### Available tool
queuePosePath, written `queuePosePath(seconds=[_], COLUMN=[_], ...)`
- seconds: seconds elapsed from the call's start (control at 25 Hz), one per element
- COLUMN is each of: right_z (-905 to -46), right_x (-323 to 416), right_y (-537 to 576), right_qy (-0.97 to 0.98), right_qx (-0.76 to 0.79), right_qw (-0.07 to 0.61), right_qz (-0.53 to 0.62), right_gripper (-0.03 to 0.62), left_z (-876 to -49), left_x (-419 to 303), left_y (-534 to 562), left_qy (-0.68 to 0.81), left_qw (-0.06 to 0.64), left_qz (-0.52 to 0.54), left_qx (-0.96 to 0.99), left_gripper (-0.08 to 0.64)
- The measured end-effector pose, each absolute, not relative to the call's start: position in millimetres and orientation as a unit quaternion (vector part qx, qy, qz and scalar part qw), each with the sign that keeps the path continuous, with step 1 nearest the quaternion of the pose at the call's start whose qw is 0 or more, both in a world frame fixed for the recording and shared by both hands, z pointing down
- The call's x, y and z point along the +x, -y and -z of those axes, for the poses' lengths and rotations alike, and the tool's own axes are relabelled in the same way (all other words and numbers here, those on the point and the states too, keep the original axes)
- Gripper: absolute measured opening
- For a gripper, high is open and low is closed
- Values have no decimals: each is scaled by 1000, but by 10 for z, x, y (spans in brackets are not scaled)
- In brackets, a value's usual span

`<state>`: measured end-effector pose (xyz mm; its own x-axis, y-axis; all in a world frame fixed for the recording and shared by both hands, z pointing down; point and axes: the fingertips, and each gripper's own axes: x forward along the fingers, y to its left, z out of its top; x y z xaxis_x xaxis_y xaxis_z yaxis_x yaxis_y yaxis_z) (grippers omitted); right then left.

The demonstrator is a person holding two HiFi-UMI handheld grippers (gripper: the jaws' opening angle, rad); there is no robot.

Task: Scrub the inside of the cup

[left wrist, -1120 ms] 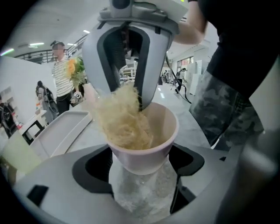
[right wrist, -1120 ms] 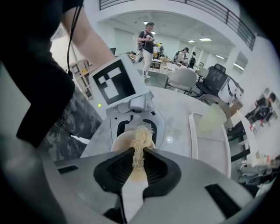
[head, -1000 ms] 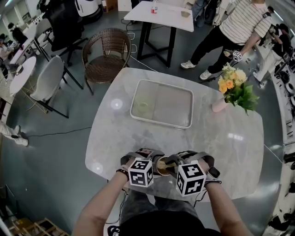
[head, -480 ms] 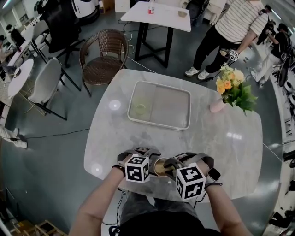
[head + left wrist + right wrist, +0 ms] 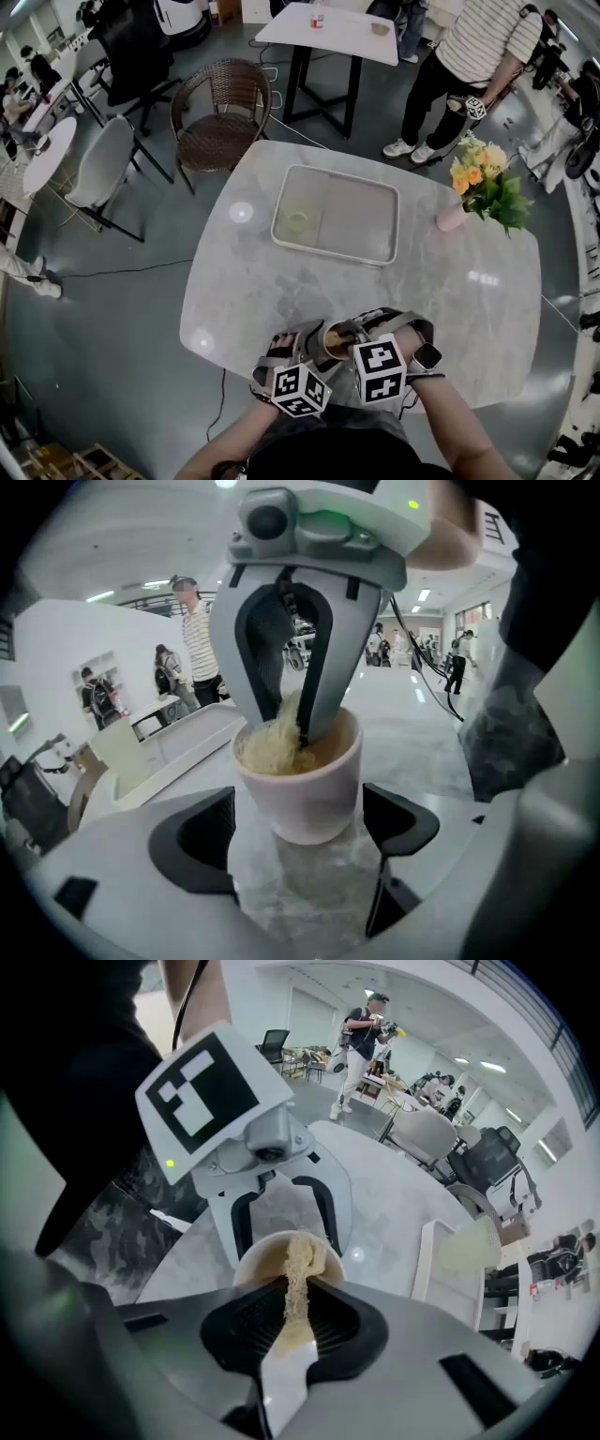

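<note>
Left gripper view: cup (image 5: pixel 305 780) stands on the table (image 5: pixel 450 281) near your edge, between your left gripper's (image 5: pixel 305 844) parted jaws, gaps on both sides. Your right gripper (image 5: pixel 292 1321) is clamped on a tan scrubber (image 5: pixel 298 1269) that's dipped inside the cup.

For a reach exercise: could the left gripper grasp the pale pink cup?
Probably yes: the cup stands inside the open left gripper, walls bare; the right gripper, holding a beige fibrous scrubber, enters from above.

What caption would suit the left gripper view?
Right tool holds a scrubber inside the cup, standing between the open jaws of the left tool.
</note>
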<state>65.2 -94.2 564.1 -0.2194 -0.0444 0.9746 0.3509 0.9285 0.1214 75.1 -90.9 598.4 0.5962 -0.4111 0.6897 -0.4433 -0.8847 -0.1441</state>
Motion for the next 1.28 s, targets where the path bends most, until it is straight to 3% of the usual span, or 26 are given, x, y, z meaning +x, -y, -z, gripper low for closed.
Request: queuePosePath(seconds=[0.28, 0.6, 1.0, 1.28], right_z=[-5798, -5563, -5575, -5397], right_x=[646, 670, 629, 689], right_y=[899, 816, 833, 763], right_qy=[749, 797, 797, 799], right_qx=[-111, -112, -126, -150], right_qw=[641, 593, 574, 567], right_qz=[129, 21, 141, 129], right_gripper=[60, 60, 60, 60], left_z=[-6055, -6116, -6132, -6173], left_x=[845, 857, 799, 768], left_y=[958, 935, 971, 960], left_qy=[268, 164, 20, -50], left_qw=[0, -11, -66, -70], left_qz=[-428, -437, -456, -468], left_qx=[863, 885, 887, 880], left_gripper=[420, 417, 413, 400])
